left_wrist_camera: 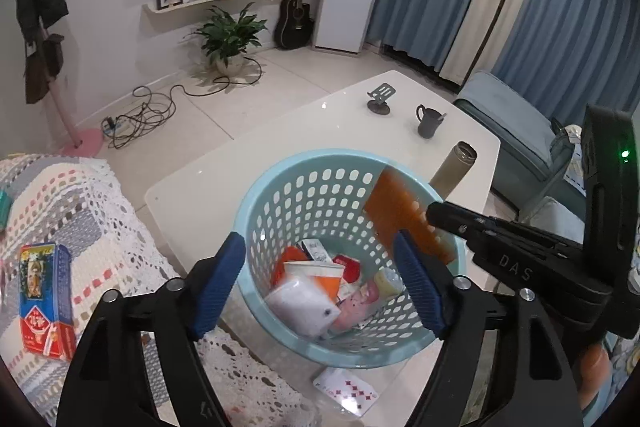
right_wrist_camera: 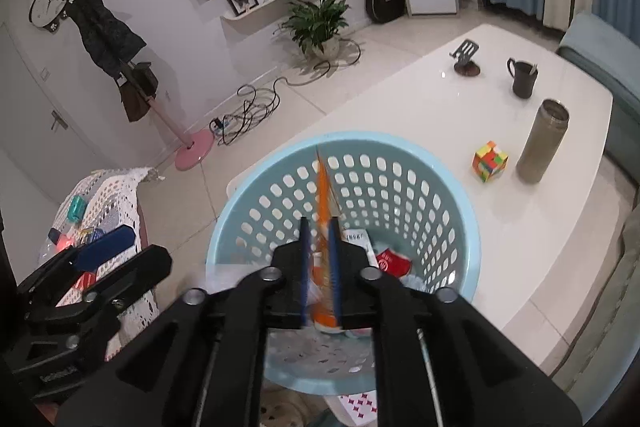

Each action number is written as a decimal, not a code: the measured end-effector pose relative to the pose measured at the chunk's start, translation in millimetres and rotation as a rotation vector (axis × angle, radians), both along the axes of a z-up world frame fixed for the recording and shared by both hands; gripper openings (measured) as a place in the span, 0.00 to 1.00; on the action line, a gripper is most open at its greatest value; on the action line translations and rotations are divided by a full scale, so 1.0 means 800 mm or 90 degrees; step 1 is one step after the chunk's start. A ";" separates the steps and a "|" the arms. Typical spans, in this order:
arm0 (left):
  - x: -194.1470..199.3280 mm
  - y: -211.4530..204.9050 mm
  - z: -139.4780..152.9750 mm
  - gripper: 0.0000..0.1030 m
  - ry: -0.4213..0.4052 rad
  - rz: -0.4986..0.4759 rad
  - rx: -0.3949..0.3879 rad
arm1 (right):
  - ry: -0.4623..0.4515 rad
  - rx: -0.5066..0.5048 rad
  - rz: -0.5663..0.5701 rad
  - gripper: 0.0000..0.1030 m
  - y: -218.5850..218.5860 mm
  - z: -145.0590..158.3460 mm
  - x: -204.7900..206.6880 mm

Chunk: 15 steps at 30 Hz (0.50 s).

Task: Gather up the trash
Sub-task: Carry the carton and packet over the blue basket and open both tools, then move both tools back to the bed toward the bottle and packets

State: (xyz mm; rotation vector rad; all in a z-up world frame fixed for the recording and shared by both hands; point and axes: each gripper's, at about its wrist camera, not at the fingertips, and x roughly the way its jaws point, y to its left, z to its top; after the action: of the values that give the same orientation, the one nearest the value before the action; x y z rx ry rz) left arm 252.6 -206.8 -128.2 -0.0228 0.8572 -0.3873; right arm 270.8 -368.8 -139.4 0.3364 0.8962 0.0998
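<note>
A light blue perforated basket stands on the white table, holding several wrappers, a paper cup and a white packet. My left gripper hangs open over the basket's mouth with nothing between its blue pads. My right gripper is above the basket too. Its jaws stand a narrow gap apart, with a thin orange wrapper edge-on and blurred between the pads, not pressed by both. In the left wrist view the right gripper reaches in from the right.
A playing card lies at the basket's near foot. On the table beyond stand a thermos, a colour cube, a dark mug and a phone stand. A crochet-covered seat with a red-blue box is at left.
</note>
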 end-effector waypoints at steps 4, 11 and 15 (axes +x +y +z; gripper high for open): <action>0.000 0.008 -0.001 0.73 0.005 0.007 -0.005 | -0.005 -0.004 -0.013 0.45 -0.002 -0.001 -0.006; -0.012 0.023 0.005 0.73 -0.001 0.020 -0.014 | -0.022 -0.009 0.002 0.45 0.014 0.012 -0.017; -0.024 0.039 0.014 0.73 -0.010 0.031 -0.024 | -0.038 -0.015 0.019 0.45 0.030 0.024 -0.025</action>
State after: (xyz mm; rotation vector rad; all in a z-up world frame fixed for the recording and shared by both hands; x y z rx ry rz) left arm 233.2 -176.0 -117.1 -0.0756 0.8323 -0.3569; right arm 251.2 -344.8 -120.0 0.2961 0.8421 0.1256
